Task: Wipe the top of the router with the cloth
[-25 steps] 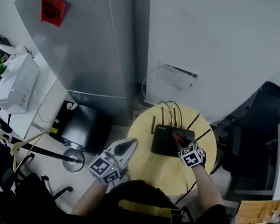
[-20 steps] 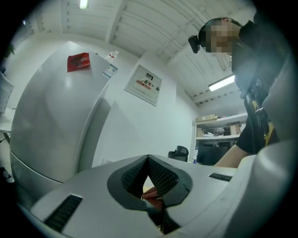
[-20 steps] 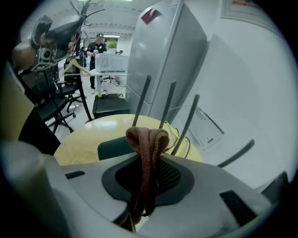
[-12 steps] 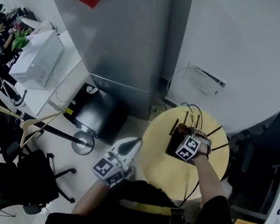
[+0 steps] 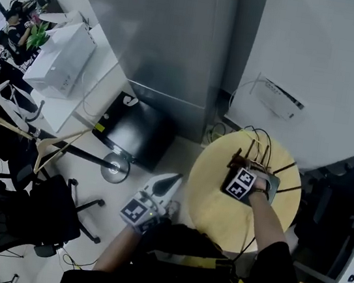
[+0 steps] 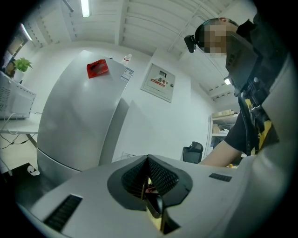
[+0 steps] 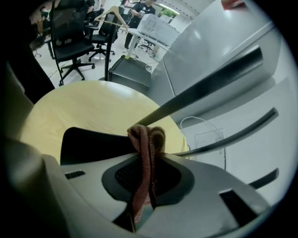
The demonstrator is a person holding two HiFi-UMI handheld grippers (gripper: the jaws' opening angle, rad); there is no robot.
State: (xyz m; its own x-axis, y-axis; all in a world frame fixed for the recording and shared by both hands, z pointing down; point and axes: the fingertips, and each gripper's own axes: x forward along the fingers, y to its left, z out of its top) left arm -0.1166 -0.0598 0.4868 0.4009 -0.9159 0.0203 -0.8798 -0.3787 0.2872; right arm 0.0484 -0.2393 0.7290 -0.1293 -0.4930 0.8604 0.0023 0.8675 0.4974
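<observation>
Right tool clamped tight on a folded reddish cloth, cloth over the black router on the round yellow table, left tool jaws together, empty, beside table

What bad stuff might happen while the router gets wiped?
The cloth is only a thin fold pinched in the right tool, so it might slip out. The router has thin antennas sticking out close by, and the tool might knock one. The router also sits near the far edge of the table, so a hard push might slide it off.
</observation>
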